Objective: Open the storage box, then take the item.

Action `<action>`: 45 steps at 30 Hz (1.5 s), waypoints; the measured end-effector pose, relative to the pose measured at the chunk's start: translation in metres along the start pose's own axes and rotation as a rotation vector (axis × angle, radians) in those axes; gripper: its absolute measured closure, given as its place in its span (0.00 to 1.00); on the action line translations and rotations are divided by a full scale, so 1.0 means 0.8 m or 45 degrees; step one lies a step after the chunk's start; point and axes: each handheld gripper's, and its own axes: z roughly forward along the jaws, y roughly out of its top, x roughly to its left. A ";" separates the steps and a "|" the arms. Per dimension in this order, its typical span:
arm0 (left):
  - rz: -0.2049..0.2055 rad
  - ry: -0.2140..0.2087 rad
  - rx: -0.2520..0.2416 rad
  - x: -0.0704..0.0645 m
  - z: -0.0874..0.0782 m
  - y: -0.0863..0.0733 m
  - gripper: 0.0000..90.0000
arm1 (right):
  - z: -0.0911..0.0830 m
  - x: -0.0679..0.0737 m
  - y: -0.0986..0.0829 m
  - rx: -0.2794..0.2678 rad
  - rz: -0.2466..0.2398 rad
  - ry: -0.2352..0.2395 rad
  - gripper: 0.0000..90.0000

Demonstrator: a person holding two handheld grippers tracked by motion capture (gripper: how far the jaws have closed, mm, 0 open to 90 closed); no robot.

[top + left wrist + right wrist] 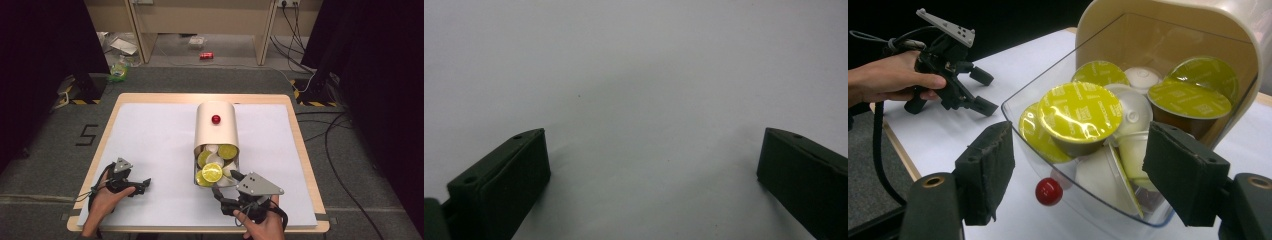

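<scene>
High view, layout: a cream capsule dispenser stood at the middle of the desk, its long axis running from the far edge toward the person, with its clear drawer pulled out at the near end.
Drawer direction: the open drawer pointed at the right gripper, which sat just in front of it.
Dispenser shape: a rounded, arched shell, smooth and matt, with a small red knob on top.
Drawer material: transparent plastic with curved walls, and a red knob on its front.
Capsules: coffee capsules lay heaped in the drawer, some with shiny yellow-green foil lids up, others showing white, cup-shaped bodies, tilted every way.
Desk surface: a plain white sheet over a pale wooden top.
Right gripper: its jaws stood wide apart, one on each side of the drawer's front in the right gripper view, with rough dark foam pads; they clasped nothing, and I could not tell whether they touched the drawer.
Left gripper: it rested low at the near left of the desk, well apart from the dispenser, held by a hand.
Left gripper jaws: in the left gripper view they were spread wide over bare white sheet, with nothing between them.
</scene>
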 end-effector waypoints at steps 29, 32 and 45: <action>-0.001 -0.002 -0.002 0.000 0.000 0.000 0.00 | 0.042 0.000 0.012 0.029 -0.013 -0.063 0.29; -0.001 -0.002 -0.001 0.000 0.000 0.000 0.00 | 0.045 -0.001 0.012 0.039 -0.015 -0.062 0.29; -0.001 -0.003 -0.001 0.000 0.000 0.000 0.00 | 0.056 0.000 0.015 0.070 -0.026 -0.043 0.34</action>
